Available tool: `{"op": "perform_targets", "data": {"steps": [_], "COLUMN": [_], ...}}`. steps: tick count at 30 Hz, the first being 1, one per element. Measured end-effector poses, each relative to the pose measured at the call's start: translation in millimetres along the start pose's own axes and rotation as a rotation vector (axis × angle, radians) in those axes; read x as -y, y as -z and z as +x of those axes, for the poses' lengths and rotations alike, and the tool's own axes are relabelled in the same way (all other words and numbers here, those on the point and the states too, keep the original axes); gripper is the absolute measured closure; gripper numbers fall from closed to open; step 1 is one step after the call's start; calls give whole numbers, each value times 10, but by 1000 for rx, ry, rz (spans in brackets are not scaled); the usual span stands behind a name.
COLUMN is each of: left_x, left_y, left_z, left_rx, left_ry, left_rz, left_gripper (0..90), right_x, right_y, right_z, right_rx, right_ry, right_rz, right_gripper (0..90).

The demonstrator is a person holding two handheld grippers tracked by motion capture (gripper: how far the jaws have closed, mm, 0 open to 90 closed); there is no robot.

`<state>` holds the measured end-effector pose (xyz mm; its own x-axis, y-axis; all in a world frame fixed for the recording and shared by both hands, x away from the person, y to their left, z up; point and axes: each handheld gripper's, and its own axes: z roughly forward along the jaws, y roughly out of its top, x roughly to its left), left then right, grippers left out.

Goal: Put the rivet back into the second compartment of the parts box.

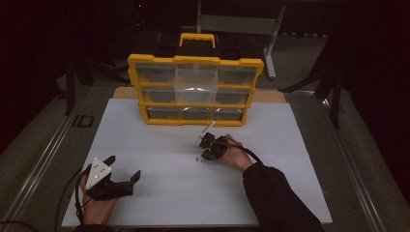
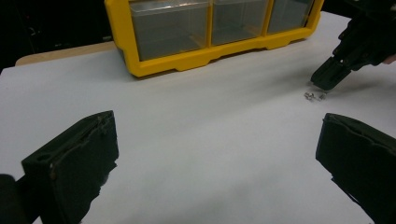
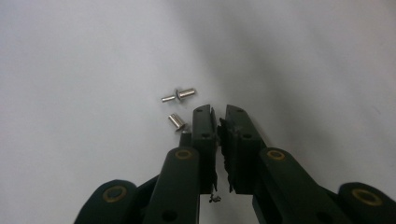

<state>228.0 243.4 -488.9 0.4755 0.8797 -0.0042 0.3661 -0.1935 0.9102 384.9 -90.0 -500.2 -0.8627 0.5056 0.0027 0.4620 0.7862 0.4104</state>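
Several small silver rivets (image 3: 177, 95) lie loose on the white board (image 1: 159, 193). My right gripper (image 3: 219, 112) points down at the board just right of them, jaws together with only a thin slit and nothing showing between them. In the high view the right gripper (image 1: 203, 155) is at mid-board with the rivets (image 1: 199, 158) at its tip. My left gripper (image 1: 124, 166) rests near the front left corner, wide open and empty. From the left gripper view, its jaws (image 2: 217, 123) frame bare board, with the right gripper (image 2: 322, 81) and rivets (image 2: 315, 96) far right.
A yellow organizer (image 1: 196, 121) with clear drawers stands upright at the back of the board. Its middle clear drawer (image 1: 196, 84) is pulled out toward me. Dark floor and a metal table leg (image 1: 273, 43) lie beyond.
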Motion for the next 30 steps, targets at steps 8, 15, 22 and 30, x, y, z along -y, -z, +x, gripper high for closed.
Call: {"op": "perform_targets", "data": {"steps": [8, 15, 22, 30], "left_x": [-2, -1, 0, 0], "left_y": [-3, -1, -5, -3], "left_z": [-7, -3, -7, -6], "left_rx": [0, 2, 2, 3], "left_ry": [-1, -1, 1, 2], "left_rz": [-3, -4, -4, -3], "left_gripper": [0, 0, 0, 0], "right_x": [-29, -69, -134, -198], "right_y": [207, 408, 604, 838], "right_z": [-15, -29, 18, -15], "right_rx": [-7, -22, -27, -26], "right_ry": [15, 20, 68, 95], "right_rz": [-7, -35, -38, -56], "right_gripper": [832, 832, 832, 832]}}
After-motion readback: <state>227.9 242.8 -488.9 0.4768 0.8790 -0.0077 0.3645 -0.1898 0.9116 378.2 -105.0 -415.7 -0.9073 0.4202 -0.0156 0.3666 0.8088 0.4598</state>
